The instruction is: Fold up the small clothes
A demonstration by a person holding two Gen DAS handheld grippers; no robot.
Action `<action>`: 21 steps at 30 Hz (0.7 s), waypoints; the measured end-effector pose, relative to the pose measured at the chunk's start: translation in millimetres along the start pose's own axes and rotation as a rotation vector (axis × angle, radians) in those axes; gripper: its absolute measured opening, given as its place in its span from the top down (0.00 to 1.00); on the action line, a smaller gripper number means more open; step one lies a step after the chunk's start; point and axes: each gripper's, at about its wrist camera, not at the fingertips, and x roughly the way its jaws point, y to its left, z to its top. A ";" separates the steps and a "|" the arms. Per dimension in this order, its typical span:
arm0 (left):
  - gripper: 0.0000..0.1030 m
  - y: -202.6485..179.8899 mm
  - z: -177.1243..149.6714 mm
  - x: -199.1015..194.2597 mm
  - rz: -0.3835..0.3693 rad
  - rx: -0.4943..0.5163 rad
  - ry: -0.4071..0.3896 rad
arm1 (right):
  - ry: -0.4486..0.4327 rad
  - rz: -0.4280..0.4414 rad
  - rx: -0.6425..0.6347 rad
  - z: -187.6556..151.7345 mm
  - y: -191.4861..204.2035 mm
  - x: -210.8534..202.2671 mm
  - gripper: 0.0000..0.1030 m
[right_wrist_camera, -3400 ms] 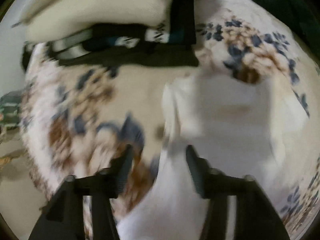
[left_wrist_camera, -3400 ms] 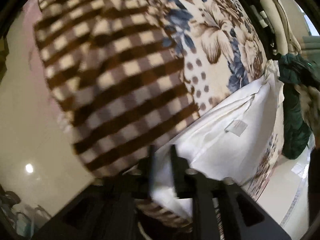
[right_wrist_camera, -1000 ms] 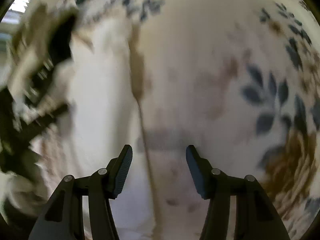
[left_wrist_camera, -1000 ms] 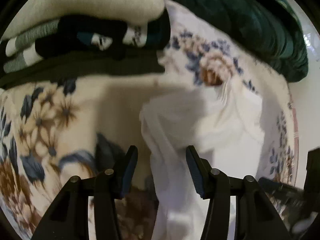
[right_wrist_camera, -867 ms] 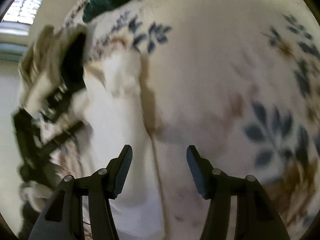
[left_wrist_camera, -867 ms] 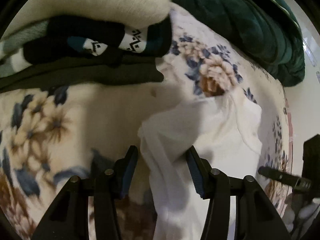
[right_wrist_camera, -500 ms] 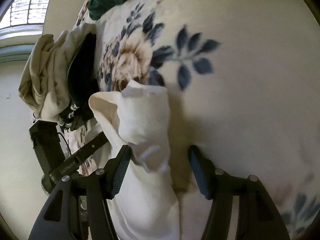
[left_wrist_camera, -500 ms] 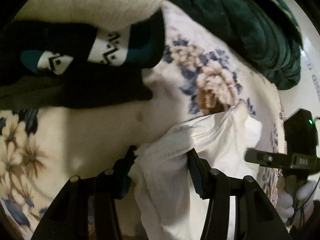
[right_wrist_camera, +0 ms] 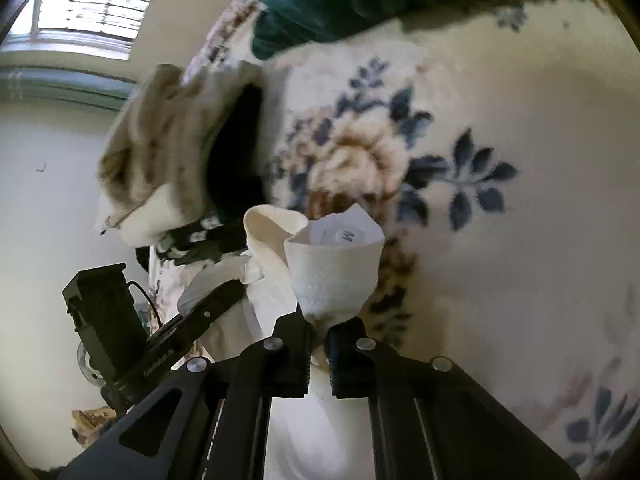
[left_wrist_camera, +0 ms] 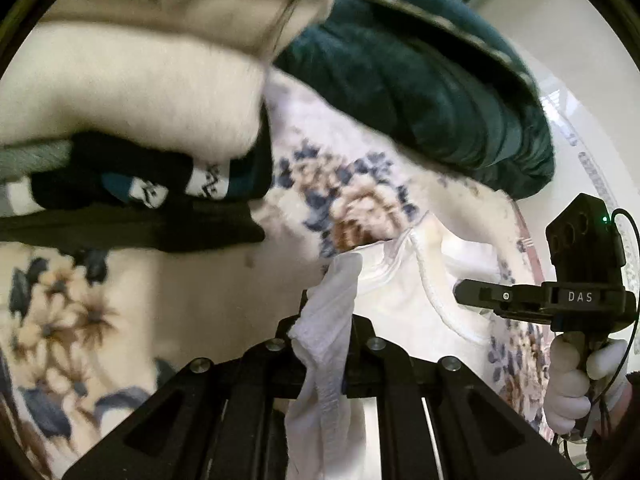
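Both jaw pairs have just been closing: the left hand-held gripper [left_wrist_camera: 326,332] is now pinching the white garment's [left_wrist_camera: 404,304] ribbed edge, the right hand-held gripper [right_wrist_camera: 318,332] its labelled band. The garment is lifting off the floral bedspread [right_wrist_camera: 500,260], ready for folding. Both grippers are angling downward, beside the stacked clothes [left_wrist_camera: 132,128].

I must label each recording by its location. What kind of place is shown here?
Probably a bedroom at home. A floral blanket covers a soft, bed-like surface; folded clothes are stacked on it beside a dark green bedcover; a window shows behind.
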 end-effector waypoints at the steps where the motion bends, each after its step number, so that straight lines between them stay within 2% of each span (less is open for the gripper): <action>1: 0.93 -2.9 -1.8 -6.5 -0.003 0.004 -0.012 | -0.009 0.003 -0.012 -4.3 6.3 -5.3 0.94; 8: 0.93 -25.7 -29.0 -58.1 -0.045 0.008 -0.098 | -0.042 0.056 -0.104 -58.5 47.0 -53.1 0.94; 13: 0.93 -34.6 -69.4 -93.0 -0.070 -0.012 -0.098 | -0.029 0.067 -0.126 -116.7 58.1 -76.4 0.94; 17: 0.89 -37.1 -115.7 -104.3 -0.065 -0.031 -0.028 | 0.054 0.065 -0.147 -173.3 55.7 -73.5 0.94; 18: 0.89 -34.6 -130.8 -103.1 -0.063 -0.045 0.016 | 0.091 0.052 -0.159 -186.4 54.6 -69.3 0.94; 20: 0.75 -28.0 -162.3 -99.7 -0.046 -0.073 0.112 | 0.174 0.007 -0.200 -216.6 51.4 -59.0 0.93; 21: 0.70 -23.8 -176.9 -99.7 -0.036 -0.091 0.157 | 0.231 -0.019 -0.222 -232.6 48.9 -52.4 0.89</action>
